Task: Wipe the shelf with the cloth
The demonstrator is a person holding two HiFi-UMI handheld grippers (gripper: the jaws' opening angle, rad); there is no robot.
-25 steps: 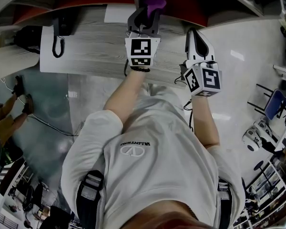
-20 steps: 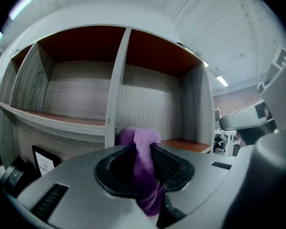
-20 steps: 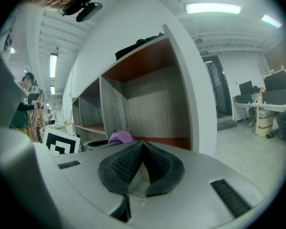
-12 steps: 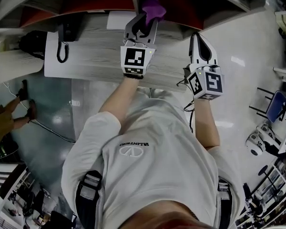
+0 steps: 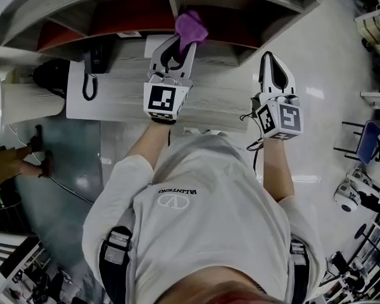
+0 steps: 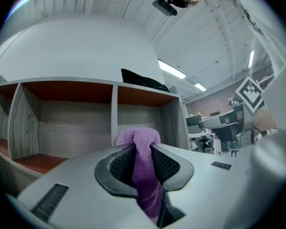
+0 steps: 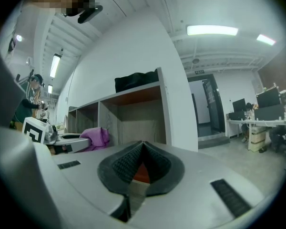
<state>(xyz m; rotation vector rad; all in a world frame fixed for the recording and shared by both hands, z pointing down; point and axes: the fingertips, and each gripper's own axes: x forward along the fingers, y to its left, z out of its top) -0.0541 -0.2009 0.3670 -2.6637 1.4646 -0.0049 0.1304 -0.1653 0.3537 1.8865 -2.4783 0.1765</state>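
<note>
The left gripper still pinches the purple cloth at the shelf divider, as before. The right gripper, jaws pressed together and empty, stays beside the shelf's right end.

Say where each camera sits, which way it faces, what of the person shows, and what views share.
Head view: on the head, looking steeply down at the shelf; torso, forearms, left gripper and right gripper show.
Left gripper view: on the left gripper, facing the shelf compartments; its fingers shut on the purple cloth.
Right gripper view: on the right gripper, facing the shelf's end; fingers together, empty.
Shared: all three show shelf and cloth.
</note>
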